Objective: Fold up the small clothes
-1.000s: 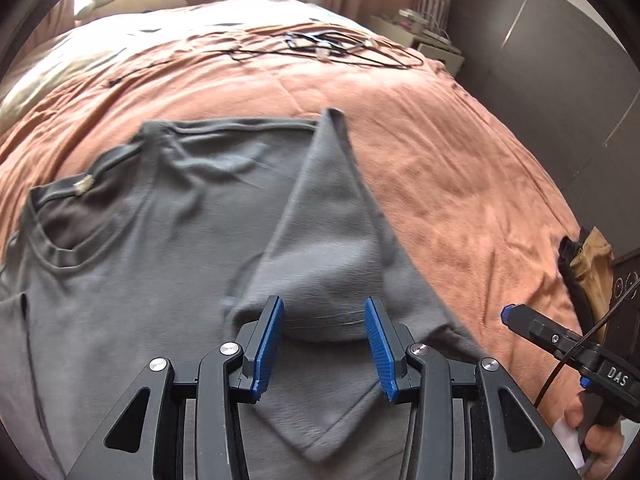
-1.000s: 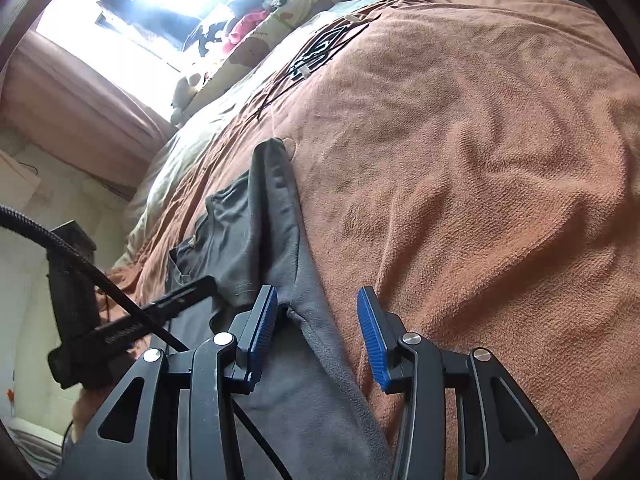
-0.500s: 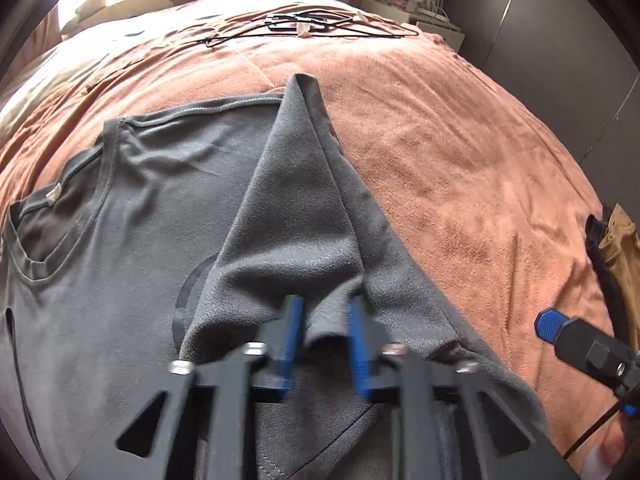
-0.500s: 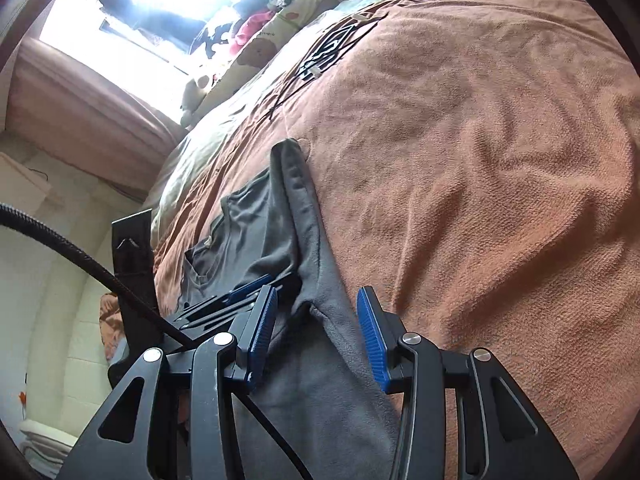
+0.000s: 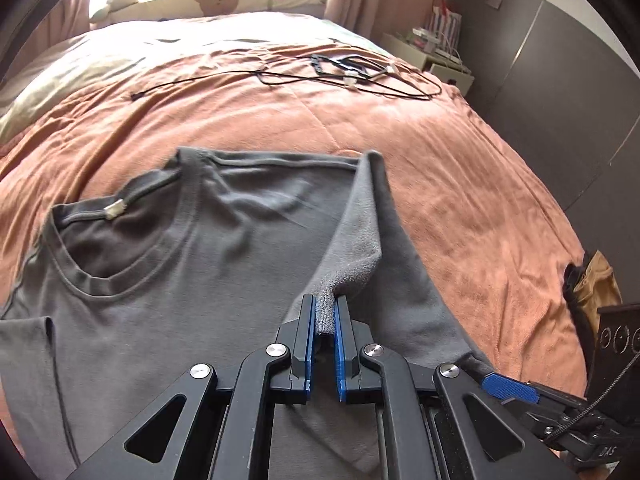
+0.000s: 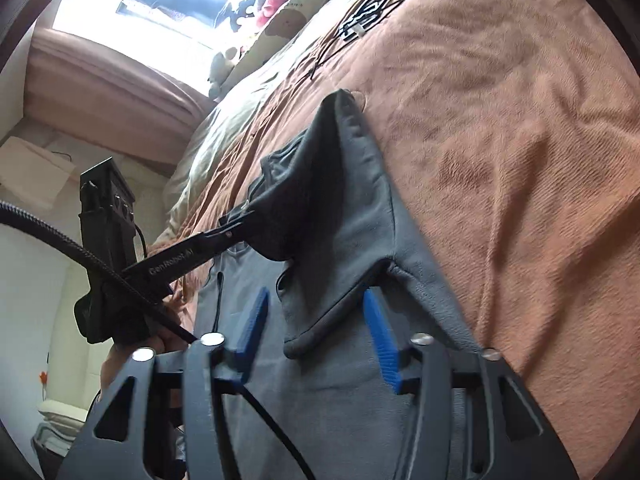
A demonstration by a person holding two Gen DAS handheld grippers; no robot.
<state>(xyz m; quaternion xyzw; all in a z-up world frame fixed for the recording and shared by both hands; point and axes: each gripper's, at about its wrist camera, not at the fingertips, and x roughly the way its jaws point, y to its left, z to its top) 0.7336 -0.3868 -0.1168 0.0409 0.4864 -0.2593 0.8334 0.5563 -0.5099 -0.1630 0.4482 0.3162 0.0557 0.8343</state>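
A grey T-shirt [image 5: 168, 280] lies flat on the orange blanket [image 5: 460, 184], collar to the left. Its right sleeve is folded in over the body. My left gripper [image 5: 323, 320] is shut on a ridge of that sleeve and holds it lifted. The right wrist view shows the same left gripper [image 6: 236, 228] pinching the raised T-shirt [image 6: 344, 208] sleeve. My right gripper [image 6: 316, 332] stands open, and the sleeve's hem corner hangs between its blue pads without being clamped. One blue pad [image 5: 508, 388] of the right gripper shows at the lower right of the left wrist view.
Black cables [image 5: 352, 74] lie across the far part of the bed. Pillows [image 5: 208, 0] are at the head. A white bedside cabinet [image 5: 432, 56] and dark wardrobe doors [image 5: 560, 80] stand to the right. A tan bag [image 5: 596, 284] sits by the bed's right edge.
My left gripper went from open to shut on the sleeve fold and raised it. The right gripper stayed open and now has the sleeve hem between its pads.
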